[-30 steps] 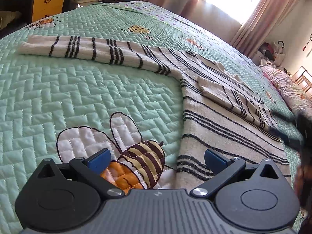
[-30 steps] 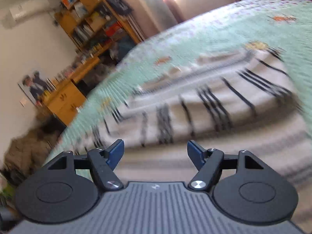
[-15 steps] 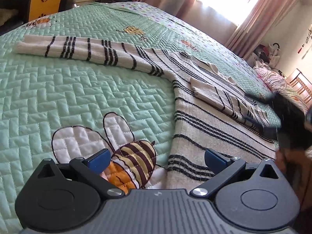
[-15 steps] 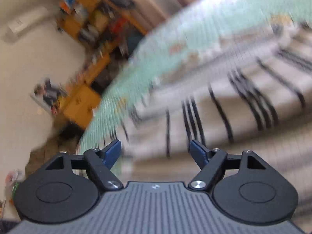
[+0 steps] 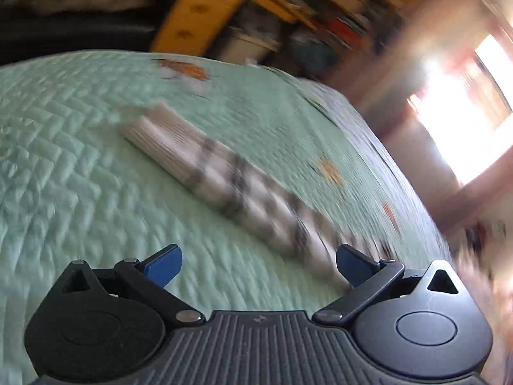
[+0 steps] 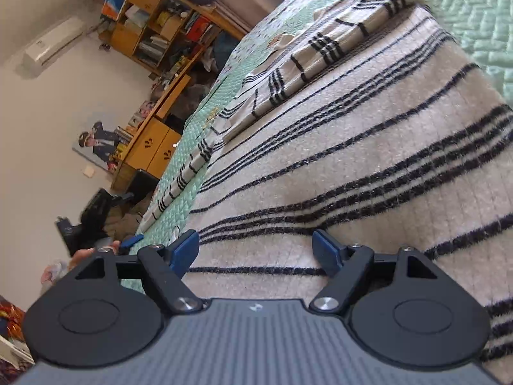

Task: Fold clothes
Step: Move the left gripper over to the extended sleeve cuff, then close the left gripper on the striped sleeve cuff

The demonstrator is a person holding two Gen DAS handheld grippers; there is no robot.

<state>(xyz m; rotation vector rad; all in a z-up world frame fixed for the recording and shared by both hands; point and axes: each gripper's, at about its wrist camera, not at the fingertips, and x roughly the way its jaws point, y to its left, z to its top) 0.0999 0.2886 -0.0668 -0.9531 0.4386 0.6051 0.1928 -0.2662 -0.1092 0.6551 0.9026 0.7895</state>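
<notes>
A cream sweater with black stripes (image 6: 368,134) lies flat on the green quilted bed (image 6: 474,16). One sleeve is folded across its body (image 6: 323,48). The other sleeve (image 5: 224,179) stretches out over the quilt (image 5: 80,176) in the blurred left wrist view. My left gripper (image 5: 258,264) is open and empty, low over the quilt just short of that sleeve. My right gripper (image 6: 256,250) is open and empty, low over the sweater's body near its left edge. The left gripper also shows in the right wrist view (image 6: 128,243).
Yellow wooden shelves and drawers (image 6: 154,147) stand along the wall past the bed. A black chair (image 6: 96,215) is beside the bed. A bright curtained window (image 5: 461,109) is at the far end. The quilt has bee pictures (image 5: 186,69).
The left gripper has swung left, from the sweater's hem and the bee picture to the outstretched sleeve. The right gripper has tilted and come down close over the sweater's body. Both stay open.
</notes>
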